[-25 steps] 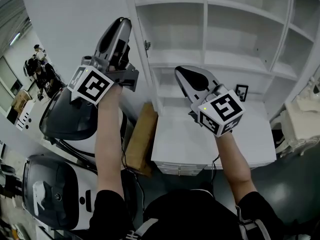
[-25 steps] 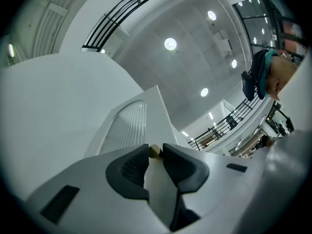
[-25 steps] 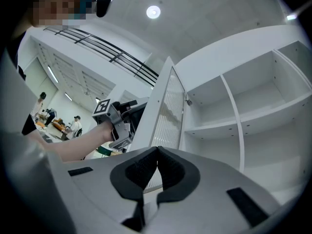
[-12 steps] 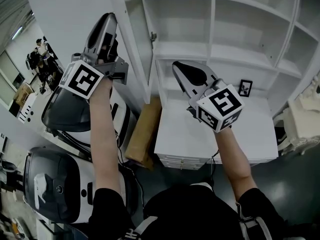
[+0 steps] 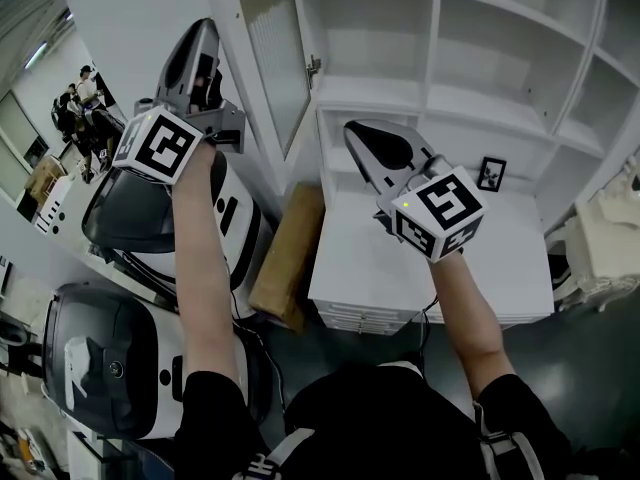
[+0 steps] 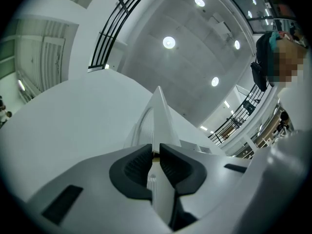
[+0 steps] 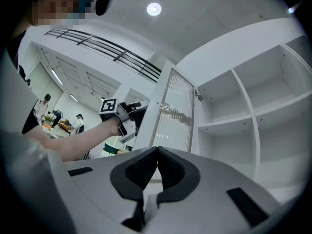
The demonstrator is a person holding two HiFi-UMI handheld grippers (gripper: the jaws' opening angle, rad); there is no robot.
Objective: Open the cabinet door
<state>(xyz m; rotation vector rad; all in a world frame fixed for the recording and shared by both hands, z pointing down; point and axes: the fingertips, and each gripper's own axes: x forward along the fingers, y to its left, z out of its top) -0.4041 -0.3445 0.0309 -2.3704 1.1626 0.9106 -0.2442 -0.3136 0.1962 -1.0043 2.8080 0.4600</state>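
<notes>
- Swinging further out to the left, the cabinet door [image 5: 272,48] now shows its ribbed glass pane in the head view, where a second ago it stood almost edge-on.
- Along with it, the left gripper [image 5: 198,30] has shifted left and up in that view; the right gripper [image 5: 355,138] has hardly changed place.
- The door hangs from a hinge [image 5: 313,65] on the left side of the white cabinet [image 5: 590,88] and stands wide open, clear of the shelves [image 5: 480,103].
- The left gripper's jaws are closing on the free edge of the door. In its own view the thin white edge runs up between the two dark pads, which lie against it on both sides.
- The right gripper has its jaws together, tips touching, and holds nothing. It sits in front of the open shelves, above the white counter [image 5: 370,268], pointing towards the door.
- A small picture frame [image 5: 490,173] stands at the back of the counter.
- A cardboard box [image 5: 290,258] leans beside the counter's left end, below the door.
- Dark-and-white machines [image 5: 130,228] sit further left, under the left forearm.
</notes>
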